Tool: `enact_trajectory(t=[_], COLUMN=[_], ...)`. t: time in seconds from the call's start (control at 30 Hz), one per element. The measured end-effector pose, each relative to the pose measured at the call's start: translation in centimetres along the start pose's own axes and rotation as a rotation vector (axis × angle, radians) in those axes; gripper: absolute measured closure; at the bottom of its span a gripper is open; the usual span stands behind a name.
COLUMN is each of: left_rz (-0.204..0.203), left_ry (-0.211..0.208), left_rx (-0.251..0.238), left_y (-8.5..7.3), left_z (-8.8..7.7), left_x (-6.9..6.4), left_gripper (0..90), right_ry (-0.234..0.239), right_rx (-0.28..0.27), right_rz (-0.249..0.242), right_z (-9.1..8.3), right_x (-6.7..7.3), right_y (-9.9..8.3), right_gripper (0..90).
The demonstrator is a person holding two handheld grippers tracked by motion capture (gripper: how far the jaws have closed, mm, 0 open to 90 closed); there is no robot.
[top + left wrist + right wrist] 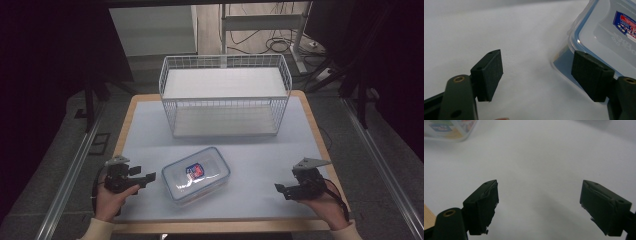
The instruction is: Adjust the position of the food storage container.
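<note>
Since it lies flat with its lid snapped on and nothing visible inside, the clear plastic food container [196,175] is probably light and stiff, but its smooth walls and rounded corners look slippery, so a one-sided pinch could let it twist. The safer hold, by this reading, is across a short side at the rim, where the blue-sealed lid overhangs the wall and gives the pads a ledge; the broad lid is too wide for either gripper's jaws. It is a rectangular box with a transparent lid, a blue gasket line around the edge and a red-and-blue printed label at the lid's centre. It sits on the white table [260,165] near the front edge, left of centre and turned at a slant, in front of the white wire basket [225,95] that stands toward the back edge. The left gripper [149,176] hovers just beside the container's left end, jaws spread wide and empty; in the left gripper view one pad overlaps the near corner, contact uncertain. The right gripper [278,188] is well apart near the front right corner, likewise wide open, holding nothing.
</note>
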State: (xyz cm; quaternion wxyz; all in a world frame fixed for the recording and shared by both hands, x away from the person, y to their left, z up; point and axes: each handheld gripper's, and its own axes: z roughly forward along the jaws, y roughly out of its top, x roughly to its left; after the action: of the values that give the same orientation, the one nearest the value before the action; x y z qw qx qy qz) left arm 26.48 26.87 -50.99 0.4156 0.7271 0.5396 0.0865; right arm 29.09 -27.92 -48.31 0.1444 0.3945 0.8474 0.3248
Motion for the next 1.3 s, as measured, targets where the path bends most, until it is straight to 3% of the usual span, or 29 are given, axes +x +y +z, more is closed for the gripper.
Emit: enact_trajectory(t=[0.23, 0.63, 0.97, 1.2, 1.3], left_rz=[-0.001, 0.039, 0.078, 0.144, 0.153], left_ry=[-0.003, -0.032, -0.086, -0.128, -0.144], left_rx=[-0.010, -0.041, -0.054, -0.051, -0.044], left_y=[0.1, 1.0, 1.8, 2.2, 2.3], left_z=[-0.3, -1.7, -2.1, -2.4, -2.4], left_x=[-0.1, -1.5, -3.6, -6.1, -6.8], left_gripper=[25.0, 25.6, 25.2, 24.0, 23.8], right_ry=[-0.008, 0.005, 0.006, 0.009, 0.012], right_rx=[0.009, 0.013, 0.019, 0.020, 0.019], right_rz=[0.004, 0.015, 0.012, 0.019, 0.019], right_z=[0.2, 0.4, 0.6, 0.6, 0.6], right_x=[-0.1, -0.1, -0.1, 0.0, -0.1], right_y=[-0.2, -0.3, -0.3, -0.3, -0.3], right_gripper=[15.9, 16.3, 16.7, 16.7, 16.7])
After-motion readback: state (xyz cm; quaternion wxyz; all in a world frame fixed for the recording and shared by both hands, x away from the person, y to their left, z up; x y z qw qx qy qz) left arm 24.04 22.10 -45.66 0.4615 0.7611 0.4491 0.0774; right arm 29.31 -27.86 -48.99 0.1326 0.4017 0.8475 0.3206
